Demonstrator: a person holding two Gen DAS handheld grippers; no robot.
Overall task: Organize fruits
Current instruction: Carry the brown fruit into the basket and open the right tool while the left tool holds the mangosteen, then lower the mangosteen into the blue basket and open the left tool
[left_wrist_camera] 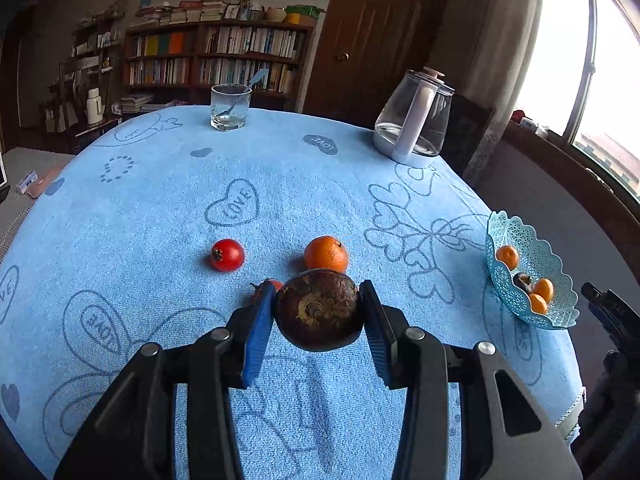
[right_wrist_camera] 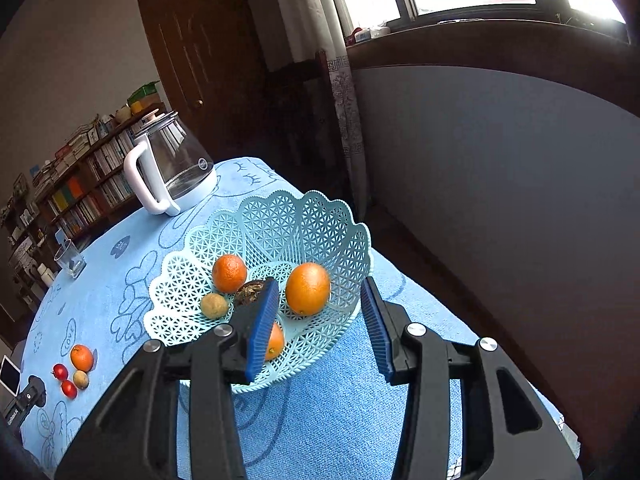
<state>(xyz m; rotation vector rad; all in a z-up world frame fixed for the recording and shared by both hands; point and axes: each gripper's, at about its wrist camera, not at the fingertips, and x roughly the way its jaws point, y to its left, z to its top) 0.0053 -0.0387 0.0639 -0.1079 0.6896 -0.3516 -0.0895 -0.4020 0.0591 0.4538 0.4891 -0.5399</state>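
Observation:
My left gripper (left_wrist_camera: 318,304) is shut on a dark brown round fruit (left_wrist_camera: 318,308), held over the blue tablecloth (left_wrist_camera: 160,200). Behind it lie an orange (left_wrist_camera: 326,254), a red fruit (left_wrist_camera: 227,255) and a second red fruit (left_wrist_camera: 266,286), half hidden by my left finger. My right gripper (right_wrist_camera: 320,312) is open and empty over the light blue lattice basket (right_wrist_camera: 280,220). The basket holds a large orange (right_wrist_camera: 307,289), a smaller orange (right_wrist_camera: 229,273), a third orange (right_wrist_camera: 275,341), a yellowish fruit (right_wrist_camera: 214,305) and a dark fruit (right_wrist_camera: 249,292).
A glass kettle with a white handle (left_wrist_camera: 414,120) and a drinking glass with a spoon (left_wrist_camera: 230,106) stand at the table's far side. The basket (left_wrist_camera: 528,268) sits near the table's right edge. A bookshelf and door are behind.

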